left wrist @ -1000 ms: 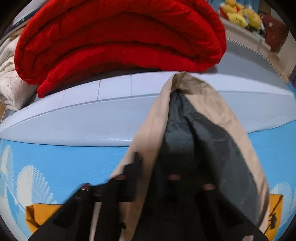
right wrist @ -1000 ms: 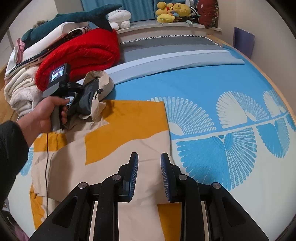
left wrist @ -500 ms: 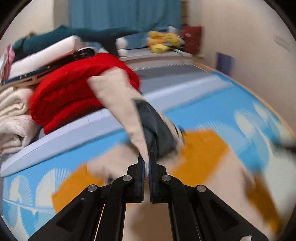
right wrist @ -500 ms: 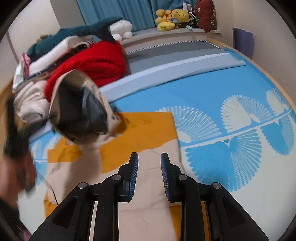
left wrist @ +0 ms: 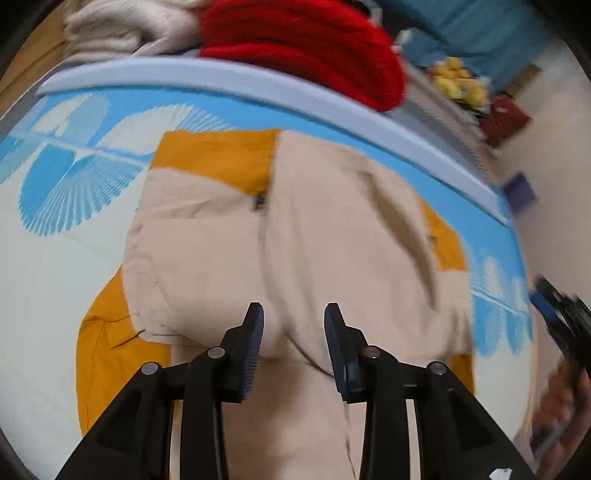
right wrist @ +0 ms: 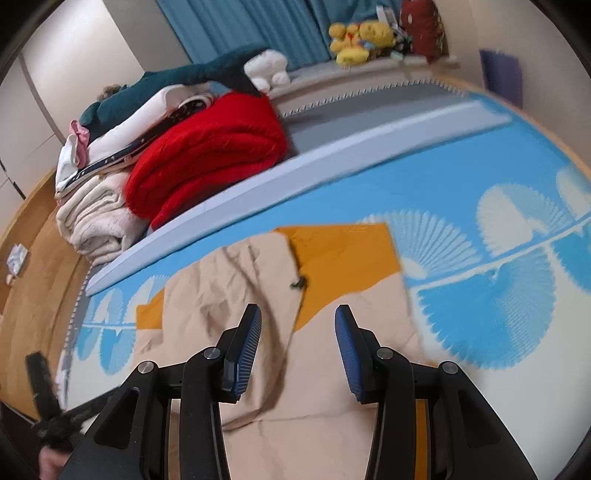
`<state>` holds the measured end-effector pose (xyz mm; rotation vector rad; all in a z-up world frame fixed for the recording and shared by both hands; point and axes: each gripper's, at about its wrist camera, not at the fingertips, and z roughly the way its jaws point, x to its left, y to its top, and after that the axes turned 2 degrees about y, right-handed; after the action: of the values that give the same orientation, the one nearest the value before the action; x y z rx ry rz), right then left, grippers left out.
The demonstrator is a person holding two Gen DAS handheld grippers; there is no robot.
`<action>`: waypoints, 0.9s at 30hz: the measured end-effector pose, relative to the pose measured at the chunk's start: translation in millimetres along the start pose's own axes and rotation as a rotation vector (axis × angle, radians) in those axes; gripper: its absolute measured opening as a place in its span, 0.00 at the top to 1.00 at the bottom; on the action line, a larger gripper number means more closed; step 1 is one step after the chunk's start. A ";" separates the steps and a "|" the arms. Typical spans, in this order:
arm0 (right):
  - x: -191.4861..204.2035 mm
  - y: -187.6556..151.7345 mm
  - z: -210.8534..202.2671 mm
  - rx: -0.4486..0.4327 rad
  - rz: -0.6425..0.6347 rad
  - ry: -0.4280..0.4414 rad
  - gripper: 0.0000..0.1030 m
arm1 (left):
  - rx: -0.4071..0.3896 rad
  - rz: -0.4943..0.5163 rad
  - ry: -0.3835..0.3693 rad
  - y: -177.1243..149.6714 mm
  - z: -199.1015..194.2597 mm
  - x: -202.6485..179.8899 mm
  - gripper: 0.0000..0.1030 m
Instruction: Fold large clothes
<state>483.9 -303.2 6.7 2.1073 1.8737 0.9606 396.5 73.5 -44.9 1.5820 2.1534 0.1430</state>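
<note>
The beige and orange jacket (left wrist: 332, 240) is lying spread out flat on the bed (left wrist: 55, 277), on top of the blue and white fan-print sheet, with its beige hood part folded down over the body. You can see a small dark zipper pull (right wrist: 300, 283) sitting near where the beige meets the orange.

The left tool (left wrist: 293, 347) is hovering right over the near edge of the jacket with its fingers spread wide apart, gripping nothing. The right tool (right wrist: 298, 347) is doing the same thing from its side, fingers wide apart and nothing between them, fabric just showing underneath. In the left view the right tool and the hand holding it are showing up blurry at the far right edge.

Further back on the bed, a rolled red blanket (right wrist: 210, 158) is sitting next to a cream blanket (right wrist: 96, 221), with a teal shark plush (right wrist: 177, 81) piled on top. Yellow stuffed toys (right wrist: 358, 37) are lining the ledge by the blue curtain (right wrist: 251, 26).
</note>
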 end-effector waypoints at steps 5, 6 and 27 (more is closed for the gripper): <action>2.3 -19.8 46.0 0.171 0.069 0.101 0.57 | 0.130 -0.162 -0.120 -1.9 40.7 10.6 0.67; 4.6 -26.0 59.3 0.219 0.081 0.116 0.57 | 0.146 -0.172 -0.124 -5.5 46.4 9.8 0.63; 15.4 -58.8 133.6 0.284 0.174 0.079 0.99 | 0.060 -0.099 -0.112 3.4 43.8 -14.9 0.95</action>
<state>509.3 -238.4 -122.5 2.4642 1.9937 0.8653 421.4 52.8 -78.1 1.4755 2.1613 -0.0409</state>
